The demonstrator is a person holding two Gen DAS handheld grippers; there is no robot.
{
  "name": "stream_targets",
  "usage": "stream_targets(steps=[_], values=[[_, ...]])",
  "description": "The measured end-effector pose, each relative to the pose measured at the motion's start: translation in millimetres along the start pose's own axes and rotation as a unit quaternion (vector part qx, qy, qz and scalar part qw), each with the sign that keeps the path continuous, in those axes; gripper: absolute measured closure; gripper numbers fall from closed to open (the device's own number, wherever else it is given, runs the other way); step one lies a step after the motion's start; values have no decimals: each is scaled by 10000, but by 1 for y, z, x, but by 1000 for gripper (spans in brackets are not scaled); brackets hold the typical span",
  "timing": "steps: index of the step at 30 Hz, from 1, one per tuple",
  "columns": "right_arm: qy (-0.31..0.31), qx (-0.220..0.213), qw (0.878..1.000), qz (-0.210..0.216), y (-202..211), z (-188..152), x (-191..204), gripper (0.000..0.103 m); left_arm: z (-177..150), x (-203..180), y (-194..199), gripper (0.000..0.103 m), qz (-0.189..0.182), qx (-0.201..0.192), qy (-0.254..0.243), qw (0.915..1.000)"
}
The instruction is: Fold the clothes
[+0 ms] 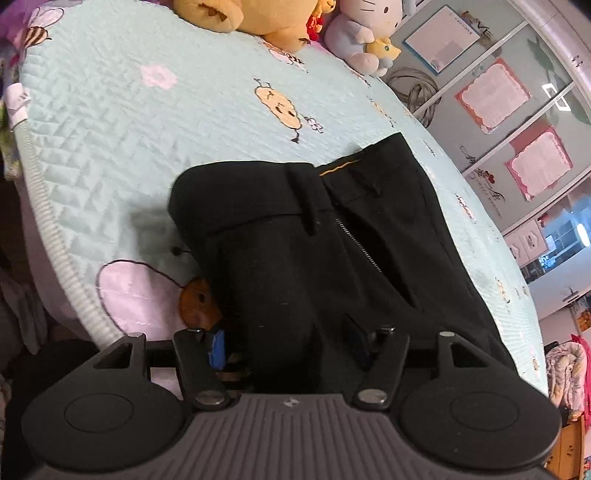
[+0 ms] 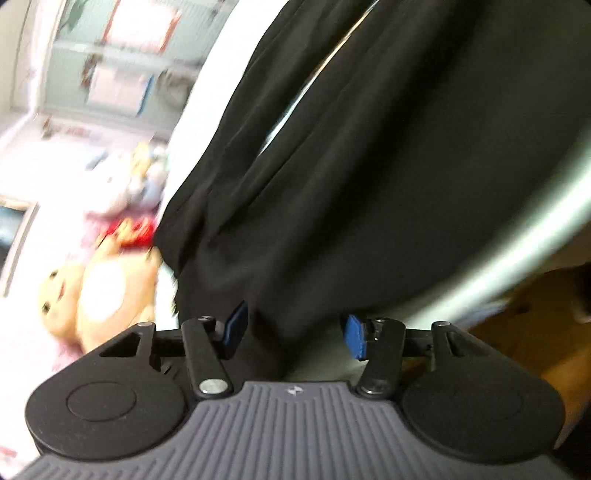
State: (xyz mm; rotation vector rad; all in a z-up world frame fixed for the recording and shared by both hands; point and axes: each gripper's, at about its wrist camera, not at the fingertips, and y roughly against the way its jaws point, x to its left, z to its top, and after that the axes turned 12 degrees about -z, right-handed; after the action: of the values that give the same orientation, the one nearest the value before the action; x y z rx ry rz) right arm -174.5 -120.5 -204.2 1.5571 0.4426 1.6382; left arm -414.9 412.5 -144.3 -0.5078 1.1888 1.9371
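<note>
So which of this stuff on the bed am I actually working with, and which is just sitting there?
In the job:
black trousers
left tool, open around the trousers' near edge
right tool, open at the dark cloth

Just lying about:
yellow plush bear
white cat plush
papers on the wall

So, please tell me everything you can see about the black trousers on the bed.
The black trousers are dark woven cloth with a waistband, belt loops, an open metal zipper and a small orange stitched line inside the waist. They lie on the pale green quilted bedspread, waist toward the plush toys. The left gripper stands open around the near cloth. In the blurred right wrist view the cloth hangs in folds above the open right gripper.
</note>
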Motion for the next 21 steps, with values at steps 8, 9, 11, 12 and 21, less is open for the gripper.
stream_targets(steps=[8,9,11,12,21], values=[[-593,-2119,9722,-804,115,54,-88,39,-5,-7,-3,36,138,12,-92,9999],[-647,-2324,9656,-968,123,60,-94,39,-6,-10,-3,36,120,30,-118,9999],[-777,-2584,9570,-1069,132,74,-109,39,-9,-15,-3,35,112,64,-184,9997],[-857,-2644,9544,-1090,132,80,-114,39,-10,-17,-6,35,139,88,-216,9996],[-1125,-2812,9492,-850,134,99,-145,60,-10,-22,-23,36,388,126,-250,9989]])
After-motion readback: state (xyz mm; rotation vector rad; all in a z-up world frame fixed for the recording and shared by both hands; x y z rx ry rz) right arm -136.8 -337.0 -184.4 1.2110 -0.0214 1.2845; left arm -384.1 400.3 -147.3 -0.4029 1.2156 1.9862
